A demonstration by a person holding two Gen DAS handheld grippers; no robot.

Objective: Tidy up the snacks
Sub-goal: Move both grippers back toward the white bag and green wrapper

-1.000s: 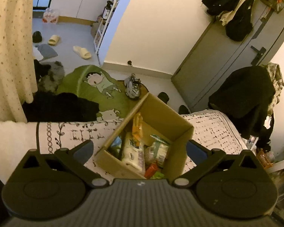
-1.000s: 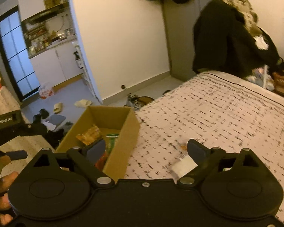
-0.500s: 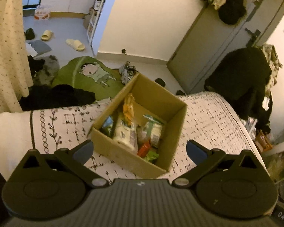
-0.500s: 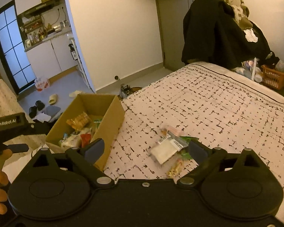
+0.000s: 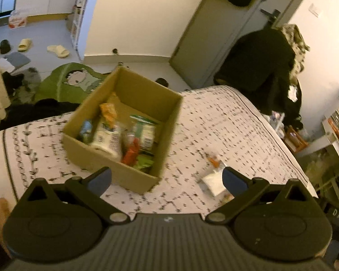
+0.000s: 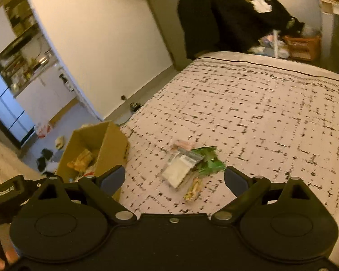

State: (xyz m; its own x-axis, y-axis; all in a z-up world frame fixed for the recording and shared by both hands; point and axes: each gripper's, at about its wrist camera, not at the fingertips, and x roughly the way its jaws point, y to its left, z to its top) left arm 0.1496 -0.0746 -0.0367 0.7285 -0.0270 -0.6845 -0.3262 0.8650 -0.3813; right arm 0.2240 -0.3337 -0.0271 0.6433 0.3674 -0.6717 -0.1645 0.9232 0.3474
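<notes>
**Loose snack packets on the bed, box beside them**

A small heap of loose snack packets lies on the white bedspread with black dash pattern (image 6: pixel 271 103): a flat white rectangular packet (image 6: pixel 177 171), a green foil packet (image 6: pixel 209 161), a pinkish packet (image 6: pixel 182 145) behind them and a yellowish packet (image 6: pixel 193 189) nearest the camera. That makes four, though blur hides any more. The white packet's long axis runs diagonally, its far end toward the green one.

To their left, well apart, stands an open brown cardboard box (image 5: pixel 167 140) on the bed, upright, crowded with snack packs too blurred to count.

The right tongs (image 6: pixel 174 178) hover above the heap, spread wide, gripping nothing, pointed forward and down at the bed. The left tongs (image 5: pixel 167 178) are also wide and bare, hanging over the box's near corner.
</notes>
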